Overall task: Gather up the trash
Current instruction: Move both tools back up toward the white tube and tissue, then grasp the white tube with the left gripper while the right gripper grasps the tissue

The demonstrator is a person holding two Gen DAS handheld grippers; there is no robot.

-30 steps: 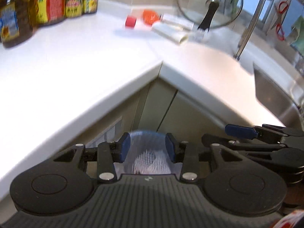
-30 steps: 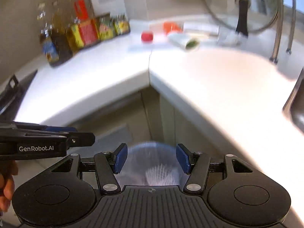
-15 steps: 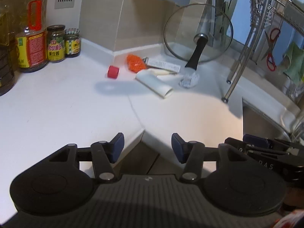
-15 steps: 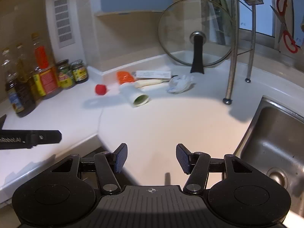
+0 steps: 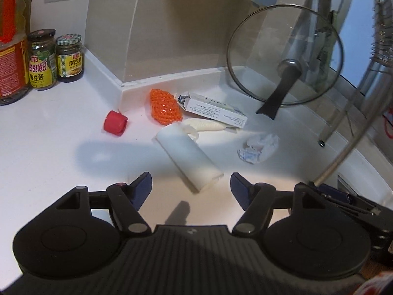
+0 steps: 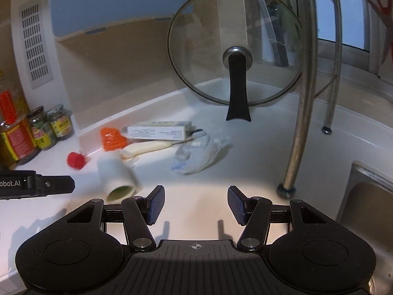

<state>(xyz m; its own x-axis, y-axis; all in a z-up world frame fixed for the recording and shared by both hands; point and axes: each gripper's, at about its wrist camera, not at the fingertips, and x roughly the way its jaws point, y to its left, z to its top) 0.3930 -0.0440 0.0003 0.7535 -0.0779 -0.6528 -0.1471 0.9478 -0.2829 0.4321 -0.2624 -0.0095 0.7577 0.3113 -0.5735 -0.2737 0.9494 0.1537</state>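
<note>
Far left of the left gripper (image 5: 191, 184) stand sauce jars (image 5: 55, 57) on the white counter (image 5: 49, 147). Ahead and slightly left lies a red cap (image 5: 115, 123), then an orange net (image 5: 165, 107). Straight ahead, just beyond the gap of its spread jaws, which have just been opening with nothing between them, lies a white paper cup (image 5: 189, 158) on its side. Beyond it are a pale peel (image 5: 207, 125) and a small carton (image 5: 216, 108). Ahead right sits a crumpled tissue (image 5: 258, 147), with a glass lid (image 5: 285, 56) leaning behind. The right gripper (image 6: 196, 205) hovers spread and empty, the tissue ahead of it.
</note>
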